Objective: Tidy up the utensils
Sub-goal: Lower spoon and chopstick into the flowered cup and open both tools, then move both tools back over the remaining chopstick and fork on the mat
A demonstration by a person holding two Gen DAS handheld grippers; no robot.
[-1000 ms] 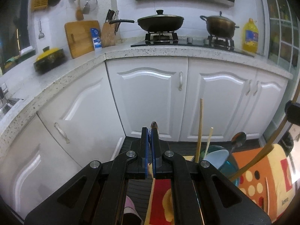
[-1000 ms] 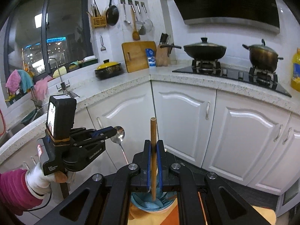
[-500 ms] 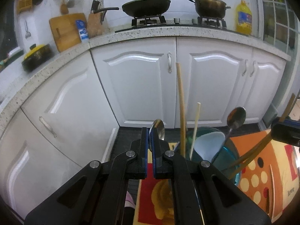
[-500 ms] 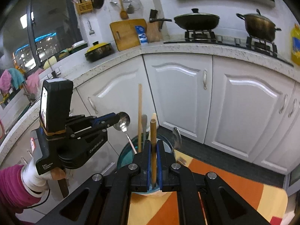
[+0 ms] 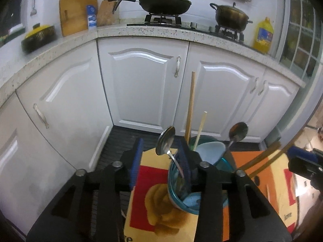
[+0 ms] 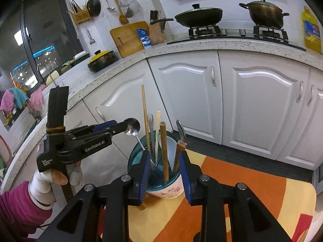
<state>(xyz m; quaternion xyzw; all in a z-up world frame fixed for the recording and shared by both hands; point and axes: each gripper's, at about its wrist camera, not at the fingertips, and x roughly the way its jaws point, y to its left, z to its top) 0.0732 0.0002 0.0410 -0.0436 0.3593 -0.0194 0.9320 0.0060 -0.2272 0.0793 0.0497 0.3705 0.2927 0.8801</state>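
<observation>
Both grippers' jaws are opening over the teal translucent plastic utensil cup [image 6: 141, 157] on the orange patterned mat [image 6: 232, 181]. Left gripper [image 5: 160, 151] has freed the shiny metal spoon [image 5: 166, 141], which leans in the cup; right gripper [image 6: 164, 168] has freed the brown wooden stick [image 6: 164, 147], standing inside.

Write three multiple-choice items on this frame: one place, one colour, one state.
1. The teal cup holding the utensils stands on:
A. the countertop
B. the orange-and-yellow mat
C. the stove

2. The oil bottle at the counter's far end is:
A. green
B. red
C. yellow

3. The black wok on the burner is:
A. covered by its lid
B. uncovered
C. upside down

Key:
1 B, the cup's base rests on the patterned mat, below counter level.
2 C, its body is plainly yellow with a blue label.
3 A, a knobbed lid sits flat on the wok's rim.
</observation>
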